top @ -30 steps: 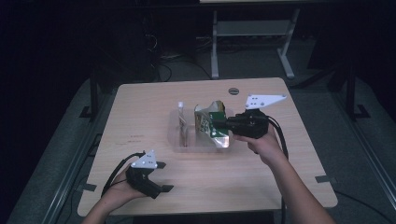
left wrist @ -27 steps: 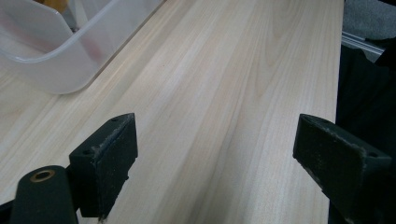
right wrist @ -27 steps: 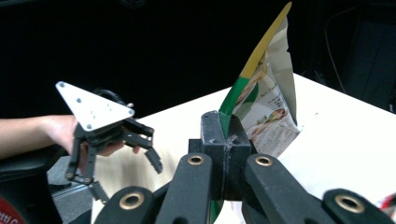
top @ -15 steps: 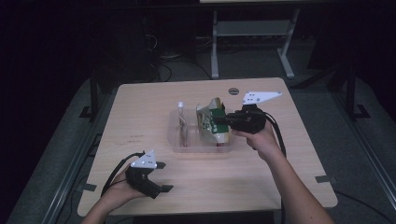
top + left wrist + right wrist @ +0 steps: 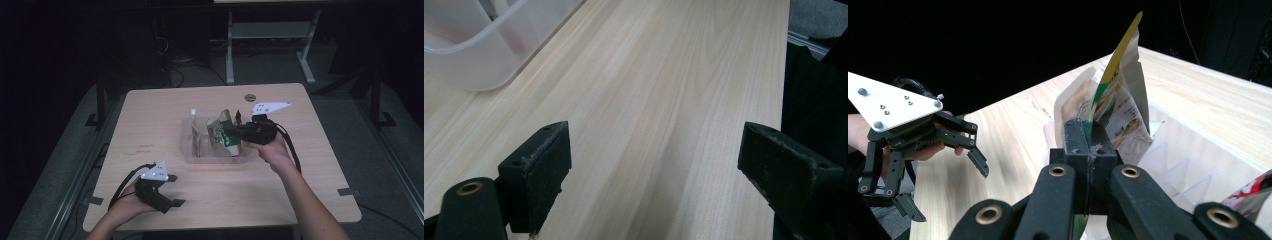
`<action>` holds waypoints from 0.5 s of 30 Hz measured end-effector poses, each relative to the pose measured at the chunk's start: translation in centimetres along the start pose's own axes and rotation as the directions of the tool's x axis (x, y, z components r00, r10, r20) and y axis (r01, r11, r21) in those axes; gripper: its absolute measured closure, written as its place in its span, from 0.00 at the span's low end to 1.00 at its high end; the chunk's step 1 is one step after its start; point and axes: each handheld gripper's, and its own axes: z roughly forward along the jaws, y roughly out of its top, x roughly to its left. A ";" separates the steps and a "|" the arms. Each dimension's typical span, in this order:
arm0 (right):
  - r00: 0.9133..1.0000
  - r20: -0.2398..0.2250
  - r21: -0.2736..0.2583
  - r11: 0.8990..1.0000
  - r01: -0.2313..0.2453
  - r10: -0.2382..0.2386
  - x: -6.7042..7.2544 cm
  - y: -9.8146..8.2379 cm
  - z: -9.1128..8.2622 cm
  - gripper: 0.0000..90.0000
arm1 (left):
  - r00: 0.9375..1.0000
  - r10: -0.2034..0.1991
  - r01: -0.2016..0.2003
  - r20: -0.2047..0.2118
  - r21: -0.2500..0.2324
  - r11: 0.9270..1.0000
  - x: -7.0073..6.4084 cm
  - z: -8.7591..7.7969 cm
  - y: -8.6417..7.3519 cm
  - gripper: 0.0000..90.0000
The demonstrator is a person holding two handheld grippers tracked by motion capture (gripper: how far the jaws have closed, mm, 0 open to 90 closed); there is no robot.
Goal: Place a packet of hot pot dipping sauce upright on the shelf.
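A green and white snack packet (image 5: 221, 136) hangs upright over the clear plastic bin (image 5: 189, 152) at the table's middle. My right gripper (image 5: 233, 132) is shut on the packet's edge, coming in from the right. In the right gripper view the packet (image 5: 1115, 107) rises from the closed jaws of the right gripper (image 5: 1089, 136), with the bin (image 5: 1193, 160) beneath. My left gripper (image 5: 169, 194) rests near the table's front left, open and holding nothing. In the left gripper view my left gripper (image 5: 664, 150) has only bare wood between its wide jaws.
A slim white-topped item (image 5: 194, 125) stands in the bin's left part. A red and white wrapper (image 5: 1255, 197) lies in the bin. A corner of the bin (image 5: 474, 45) is ahead of the left gripper. A round grommet (image 5: 250, 97) is set in the table's far side.
My right gripper has sunk a little with the packet, bringing it lower into the bin. The left gripper has stayed in place.
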 end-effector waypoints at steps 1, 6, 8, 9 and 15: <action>1.000 0.001 0.003 1.000 0.000 0.000 0.0 0.0 0.1 1.00 | 1.000 0.000 0.000 0.000 0.000 1.000 0.0 0.0 0.0 0.15; 1.000 0.002 0.011 1.000 -0.006 0.006 -0.2 -0.2 0.7 1.00 | 1.000 -0.003 0.003 0.002 0.002 1.000 -0.1 0.0 0.0 0.15; 1.000 0.004 0.009 1.000 -0.010 0.010 -0.3 -0.2 1.0 1.00 | 1.000 -0.002 0.002 0.003 0.003 1.000 0.0 0.0 -0.1 0.15; 1.000 0.007 0.013 1.000 -0.013 0.012 -0.3 -0.3 1.0 1.00 | 1.000 -0.002 0.002 0.003 0.004 1.000 0.0 0.1 -0.1 0.15; 0.999 0.025 0.024 0.999 -0.021 0.020 -0.6 -0.3 1.5 0.99 | 1.000 -0.001 0.001 0.006 0.017 1.000 -0.1 0.2 -0.1 0.15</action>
